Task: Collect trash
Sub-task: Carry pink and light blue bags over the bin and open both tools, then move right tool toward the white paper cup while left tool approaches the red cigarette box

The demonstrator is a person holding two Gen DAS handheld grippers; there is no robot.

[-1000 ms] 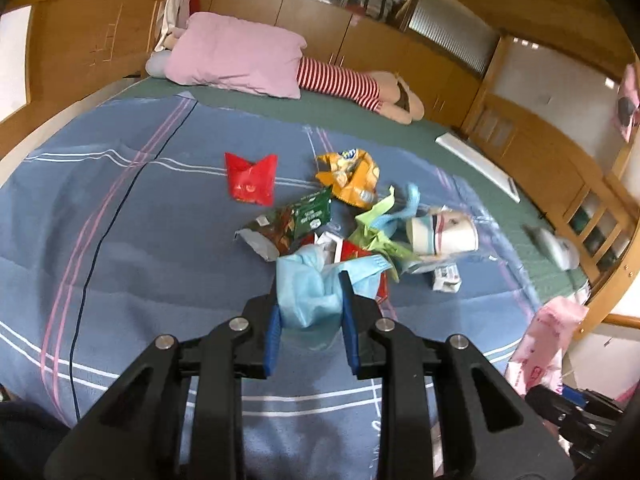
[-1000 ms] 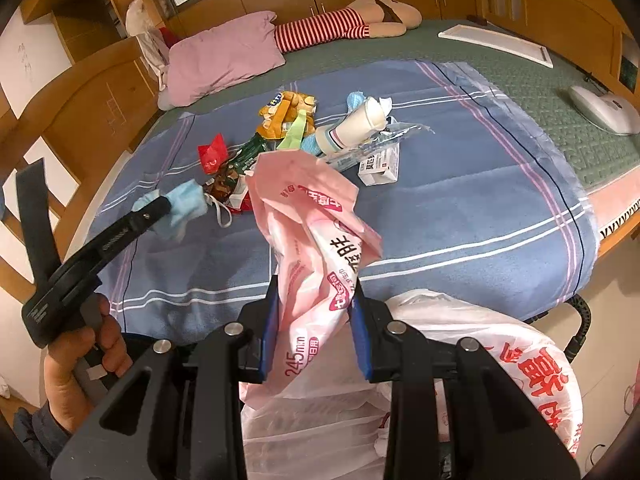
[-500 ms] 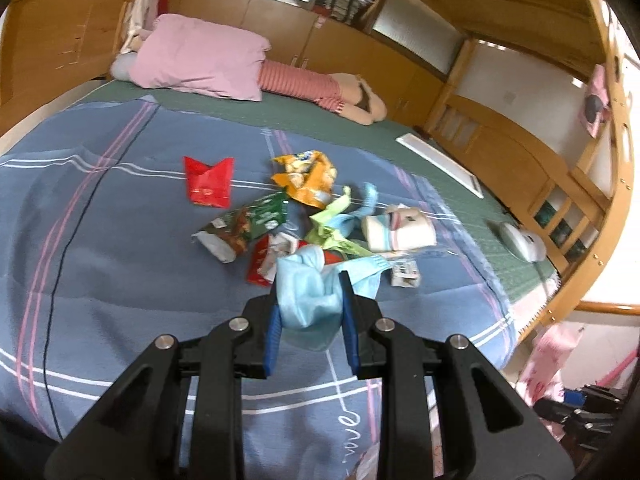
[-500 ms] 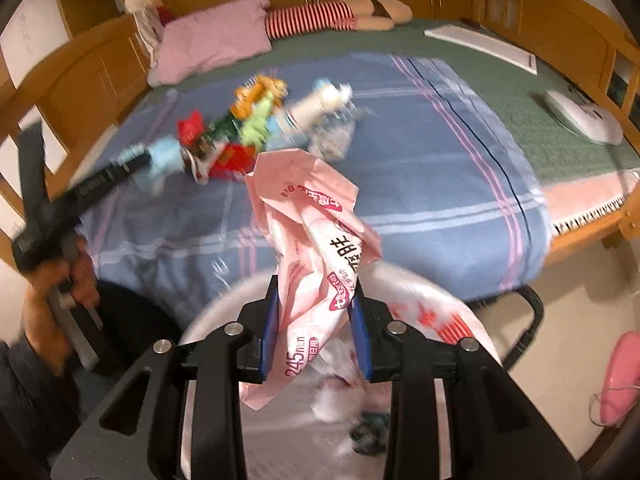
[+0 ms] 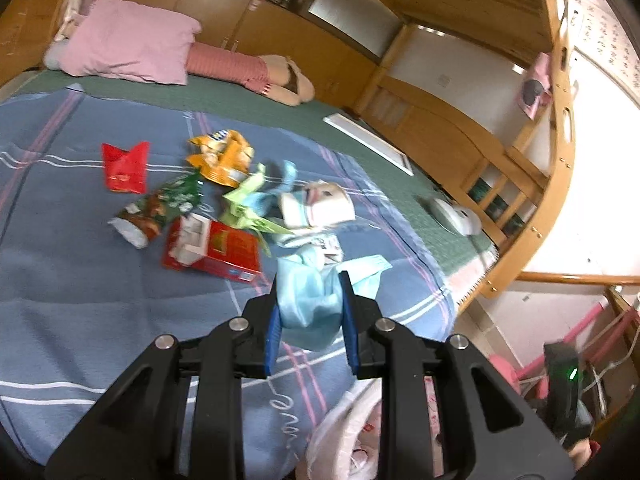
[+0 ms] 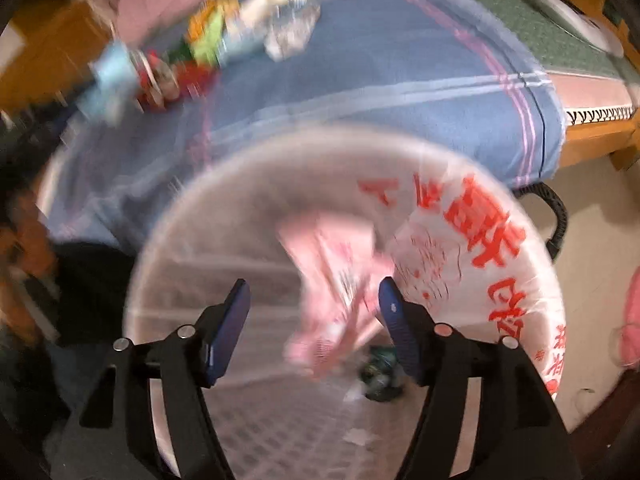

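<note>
— While I had the left gripper (image 5: 308, 320) pinched on the pale blue face mask (image 5: 310, 300), where was the bin?

— Down and to its right, off the bed's edge. On the left camera I could see only a slice of the white bin liner (image 5: 344, 432) past the gripper's right finger, so the mask had to travel rightward and down, away from the blue bedspread (image 5: 72, 280).

— And your right gripper (image 6: 314, 320)?

— Its jaws stood wide apart, straight over the liner's mouth (image 6: 500, 248), with the pink wrapper (image 6: 336, 280) loose between the fingers; blur hid whether it touched either pad. I judged it dropping in. That hand was nearer the bin; the left was nearer the heap.

— What remained on the bed?

— The red box (image 5: 216, 248), the green snack bag (image 5: 164, 208), the orange wrapper (image 5: 224, 160), the red packet (image 5: 124, 168) and the paper cup (image 5: 320, 208), all beyond the mask.
</note>
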